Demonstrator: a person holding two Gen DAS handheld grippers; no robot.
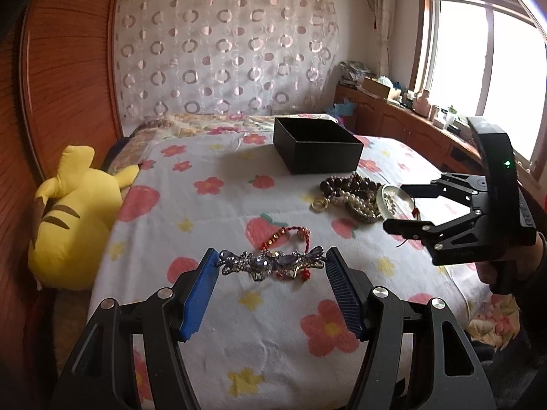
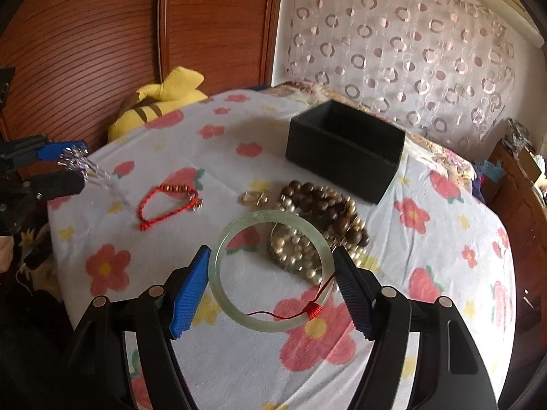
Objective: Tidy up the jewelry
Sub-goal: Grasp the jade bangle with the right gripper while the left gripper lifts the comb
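Jewelry is split between both tools and a heap on the flowered bedspread point(image 2: 239, 358). At lower centre of the left wrist view, the left tool point(image 1: 271, 263) pinches a rhinestone brooch-like piece point(image 1: 270, 264) end to end between its blue pads, angled down over the bed. At the right edge of that frame the right tool point(image 1: 407, 210) reaches leftward over the heap, and a hand point(image 1: 492, 266) grips its handle. In the right wrist view, the right tool point(image 2: 271, 266) pinches a pale green jade bangle point(image 2: 222, 253) across its width; a red cord with a knot point(image 2: 312, 311) hangs from the ring. Only this view shows the bangle whole, and it shows the left tool point(image 2: 73, 164) at the left edge with the sparkling piece blurred. The black box point(image 2: 345, 150), upper centre, stands open on the bed; its inside is too dark to tell any contents. Brown wooden beads point(image 2: 318, 201), pearls point(image 2: 297, 249), a gold ring point(image 2: 254, 198) and a red braided bracelet point(image 2: 167, 205) lie before it. A yellow plush toy point(image 1: 71, 218) lies against the wooden headboard point(image 1: 65, 61).
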